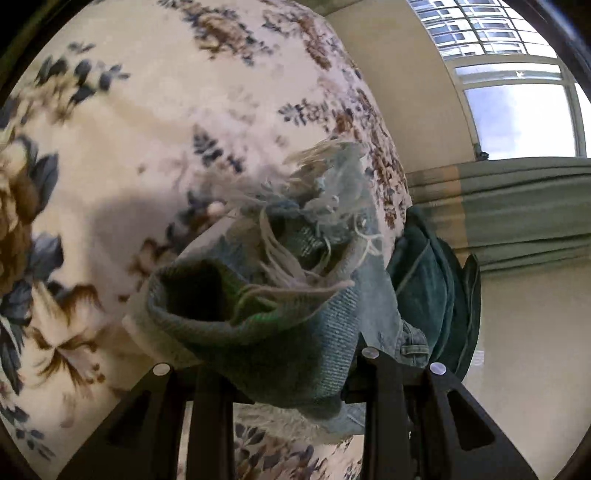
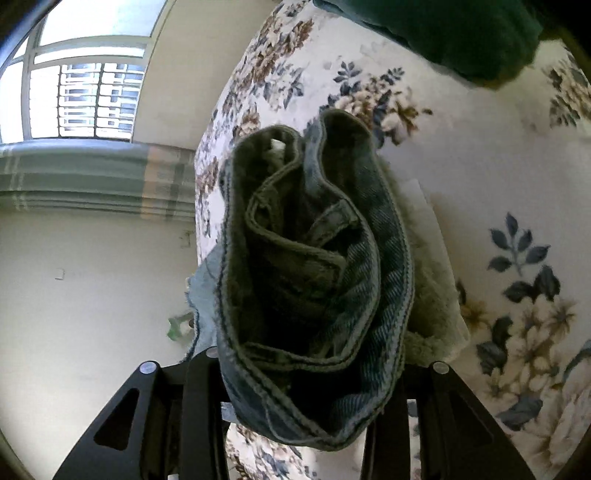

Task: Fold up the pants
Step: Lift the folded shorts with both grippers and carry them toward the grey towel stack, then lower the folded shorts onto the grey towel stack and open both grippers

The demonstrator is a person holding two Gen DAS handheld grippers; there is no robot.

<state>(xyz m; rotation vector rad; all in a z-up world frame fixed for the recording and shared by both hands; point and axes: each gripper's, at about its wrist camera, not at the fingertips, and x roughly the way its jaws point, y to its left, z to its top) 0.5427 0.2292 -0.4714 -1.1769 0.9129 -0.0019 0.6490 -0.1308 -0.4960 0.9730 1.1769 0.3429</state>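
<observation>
The pants are faded blue-green jeans. In the left wrist view a frayed leg hem point(image 1: 295, 280) with loose white threads bunches up between my black fingers; my left gripper point(image 1: 291, 391) is shut on it, above a floral bedsheet point(image 1: 129, 166). In the right wrist view the bunched waistband point(image 2: 314, 288), with seams and a belt loop showing, fills the space between my fingers; my right gripper point(image 2: 306, 398) is shut on it. The fingertips of both grippers are hidden by denim.
A dark green garment point(image 1: 432, 288) lies at the bed's edge; it also shows in the right wrist view point(image 2: 443, 33) at the top. A window point(image 1: 517, 110), a green pleated curtain point(image 1: 517, 206) and a pale floor lie beyond the bed.
</observation>
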